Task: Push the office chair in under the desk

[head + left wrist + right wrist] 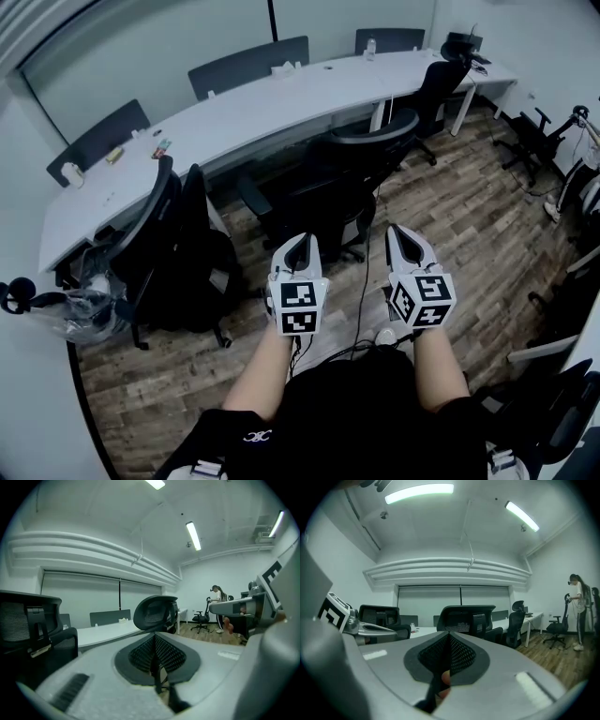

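A black mesh office chair (345, 183) stands pulled out from the long curved white desk (262, 98), its back toward me. Both grippers are held side by side short of it, touching nothing. My left gripper (300, 244) is shut and empty; its own view looks over closed jaws (157, 665) at the chair's headrest (155, 612). My right gripper (406, 234) is shut and empty too, and its view shows the chair back (468, 617) straight ahead beyond its jaws (449, 656).
Two more black chairs (178, 239) crowd the desk's left end, near a plastic bag (89, 309) and headphones (17, 295). Another chair (439, 82) sits at the desk's far right, one more (530, 141) by the wall. A cable (361, 300) trails over the wood floor. A person (580, 606) stands far off.
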A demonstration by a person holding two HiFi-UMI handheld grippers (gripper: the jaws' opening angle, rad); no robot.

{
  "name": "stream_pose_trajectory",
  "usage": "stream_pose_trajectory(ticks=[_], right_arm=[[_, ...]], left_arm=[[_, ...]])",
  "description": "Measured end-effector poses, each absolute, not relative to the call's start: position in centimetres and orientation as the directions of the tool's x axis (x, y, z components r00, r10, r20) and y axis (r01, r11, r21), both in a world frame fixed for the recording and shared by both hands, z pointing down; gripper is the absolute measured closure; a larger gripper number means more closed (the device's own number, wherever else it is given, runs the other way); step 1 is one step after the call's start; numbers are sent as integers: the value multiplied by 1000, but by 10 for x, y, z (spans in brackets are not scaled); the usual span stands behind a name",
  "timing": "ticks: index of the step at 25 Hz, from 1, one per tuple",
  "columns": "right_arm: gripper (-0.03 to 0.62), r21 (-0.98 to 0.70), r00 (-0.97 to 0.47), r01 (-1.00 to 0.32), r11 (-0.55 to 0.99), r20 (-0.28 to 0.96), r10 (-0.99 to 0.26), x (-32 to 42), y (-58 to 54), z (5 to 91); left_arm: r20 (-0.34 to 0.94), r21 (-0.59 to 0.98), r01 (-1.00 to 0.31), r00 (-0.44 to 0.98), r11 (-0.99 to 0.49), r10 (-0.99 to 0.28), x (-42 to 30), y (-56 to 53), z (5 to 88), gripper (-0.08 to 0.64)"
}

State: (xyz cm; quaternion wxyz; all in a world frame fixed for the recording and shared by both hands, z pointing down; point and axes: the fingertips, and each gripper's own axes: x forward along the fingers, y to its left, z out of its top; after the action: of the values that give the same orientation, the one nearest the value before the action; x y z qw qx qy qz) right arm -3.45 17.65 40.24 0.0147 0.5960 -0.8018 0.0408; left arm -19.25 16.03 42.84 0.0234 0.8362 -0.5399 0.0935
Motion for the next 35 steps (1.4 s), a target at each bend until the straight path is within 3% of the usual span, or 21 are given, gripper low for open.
stream_pose_trajectory(ticks=[23,31,35], right_arm=[[584,-57,-338,-941,334,87,-937,26,74,418],[583,188,-368,-906,379,95,-925,59,17,413],[568,346,-408,-831,436,155,-900,82,-15,416]], left_arm=[[186,-176,-905,357,-388,-916,-143,70,432,543],[270,-302,-837,384,-456,-883,-135,26,452,420],[356,-375,-781,375,-499,-856,-142,6,469,404]])
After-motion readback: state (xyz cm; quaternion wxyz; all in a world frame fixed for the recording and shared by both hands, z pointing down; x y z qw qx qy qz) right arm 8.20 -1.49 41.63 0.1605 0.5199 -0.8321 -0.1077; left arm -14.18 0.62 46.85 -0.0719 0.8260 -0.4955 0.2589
